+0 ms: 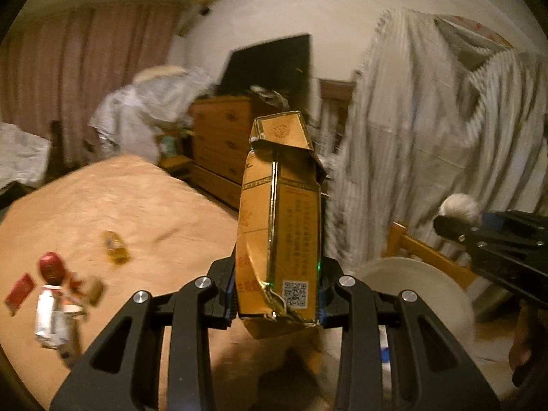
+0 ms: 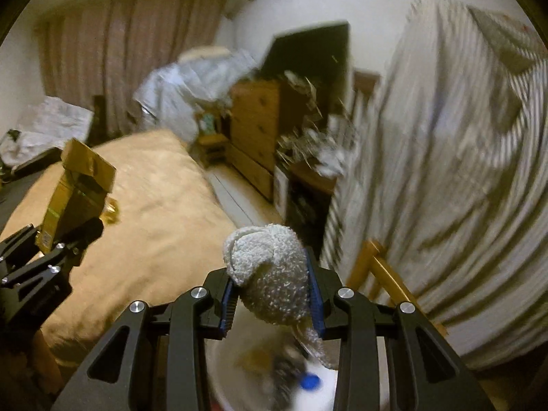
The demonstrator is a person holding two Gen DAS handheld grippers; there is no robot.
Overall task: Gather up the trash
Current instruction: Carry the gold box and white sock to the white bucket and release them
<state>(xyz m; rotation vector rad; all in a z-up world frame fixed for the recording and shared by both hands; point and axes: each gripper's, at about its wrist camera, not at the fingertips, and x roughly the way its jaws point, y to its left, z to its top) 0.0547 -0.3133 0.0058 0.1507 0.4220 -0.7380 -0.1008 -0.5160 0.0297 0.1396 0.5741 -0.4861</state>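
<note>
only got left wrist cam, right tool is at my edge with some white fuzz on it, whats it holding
Observer: The right tool is clamped on a balled grey-white fuzzy cloth, gripped between its blue pads.
Operator: is it over the bin yet
Observer: Yes, in the right wrist view the white bin opens directly below the cloth.
Operator: and my left tool with the gold carton, over the bin too
Observer: No, the right wrist view shows it off to the left of the bin, with the bed behind it.
</note>
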